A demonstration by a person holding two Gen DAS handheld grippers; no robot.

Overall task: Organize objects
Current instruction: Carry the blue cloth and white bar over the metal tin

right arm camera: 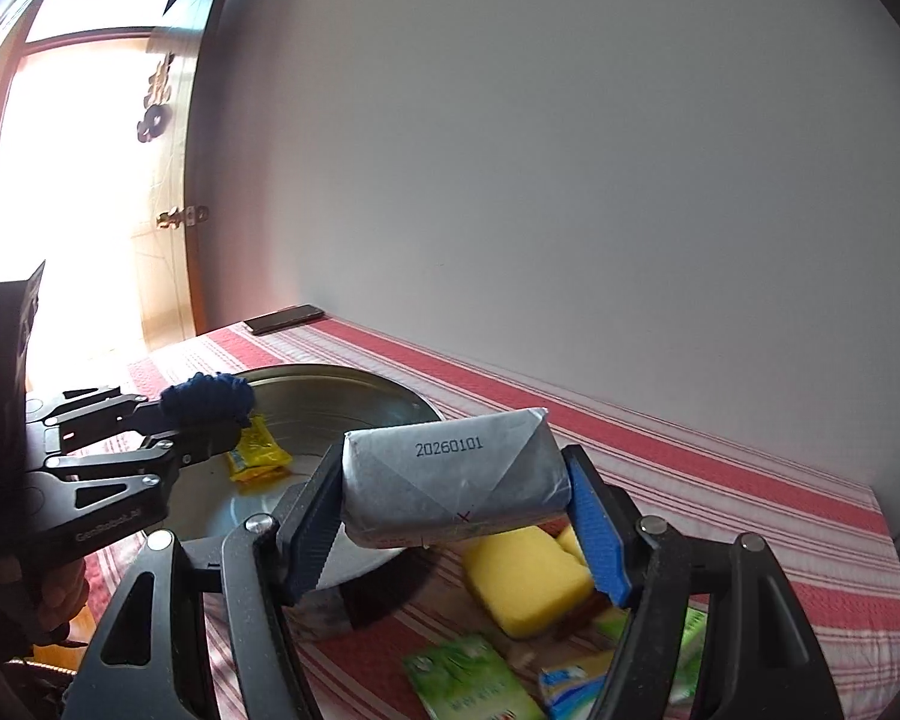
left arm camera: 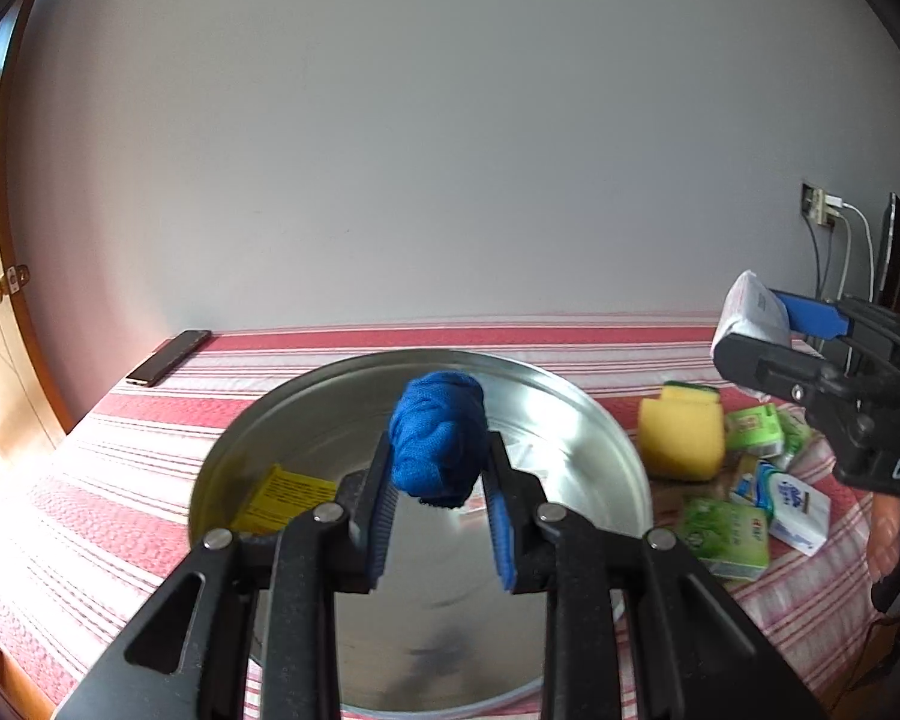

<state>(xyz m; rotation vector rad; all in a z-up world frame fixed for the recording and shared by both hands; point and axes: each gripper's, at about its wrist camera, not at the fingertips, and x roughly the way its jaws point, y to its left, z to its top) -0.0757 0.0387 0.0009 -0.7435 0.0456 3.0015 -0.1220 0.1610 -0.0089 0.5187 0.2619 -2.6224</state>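
Note:
My left gripper (left arm camera: 441,468) is shut on a balled-up blue cloth (left arm camera: 439,431), held above a round metal tray (left arm camera: 594,420). A yellow packet (left arm camera: 282,497) lies in the tray at its left side. My right gripper (right arm camera: 453,504) is shut on a grey-white wrapped packet (right arm camera: 450,474) stamped 20260101, held over the tray's (right arm camera: 354,387) near right rim. In the right wrist view the left gripper (right arm camera: 234,420) with the blue cloth (right arm camera: 210,397) hangs at the left over the tray. In the left wrist view the right gripper (left arm camera: 744,330) with its packet (left arm camera: 750,309) is at the right edge.
The table wears a red and white striped cloth (left arm camera: 120,480). Right of the tray lie a yellow sponge (left arm camera: 681,429), green packets (left arm camera: 729,534) and a white and blue packet (left arm camera: 801,507). A dark phone (left arm camera: 168,357) rests at the far left corner. A wall stands behind; a door at left.

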